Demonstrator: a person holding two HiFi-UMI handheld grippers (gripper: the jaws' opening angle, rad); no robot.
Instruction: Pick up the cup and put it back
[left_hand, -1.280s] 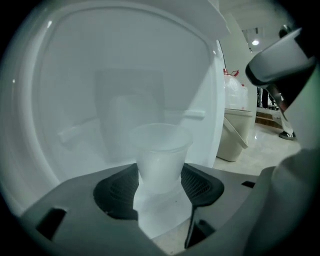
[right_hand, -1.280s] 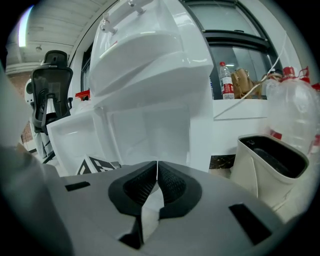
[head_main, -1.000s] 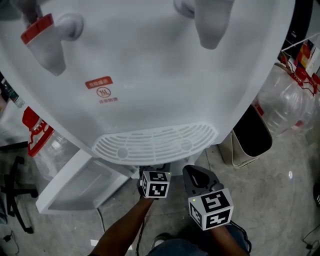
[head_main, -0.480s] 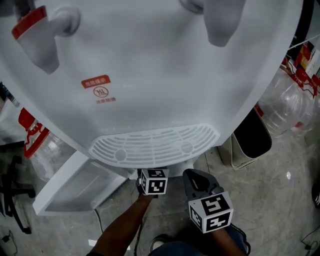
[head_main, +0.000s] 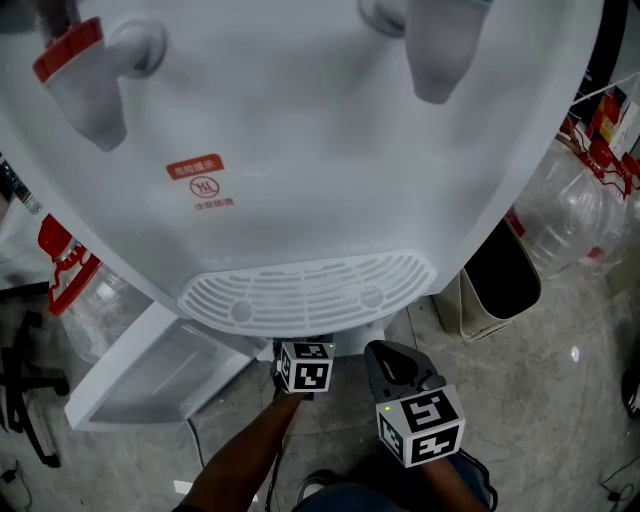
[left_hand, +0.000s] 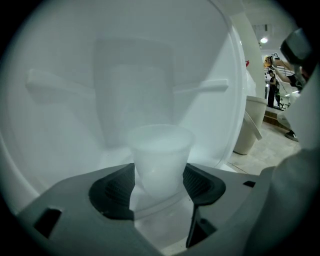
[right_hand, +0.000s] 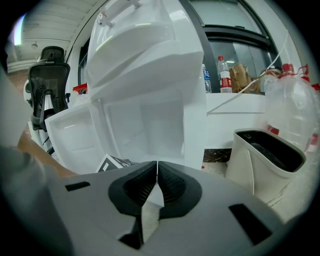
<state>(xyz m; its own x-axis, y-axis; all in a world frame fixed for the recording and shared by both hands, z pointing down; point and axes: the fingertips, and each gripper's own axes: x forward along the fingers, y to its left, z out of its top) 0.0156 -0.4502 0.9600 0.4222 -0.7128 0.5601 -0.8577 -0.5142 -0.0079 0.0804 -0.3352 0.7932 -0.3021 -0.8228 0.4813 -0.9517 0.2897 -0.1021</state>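
Two tools: left tool (left_hand: 159, 184) jaws opening, translucent white plastic cup (left_hand: 160, 150) between them; right tool (right_hand: 156, 175) closed, empty. Risk: on withdrawal, a pad could clip the cup and tip it.

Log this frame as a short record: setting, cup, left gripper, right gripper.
setting: white water dispenser, its lower compartment open
cup: translucent white cup, upright inside the compartment
left gripper: left gripper reaches into the compartment, fingers opening, cup between them
right gripper: right gripper outside the compartment, fingers shut, nothing between them
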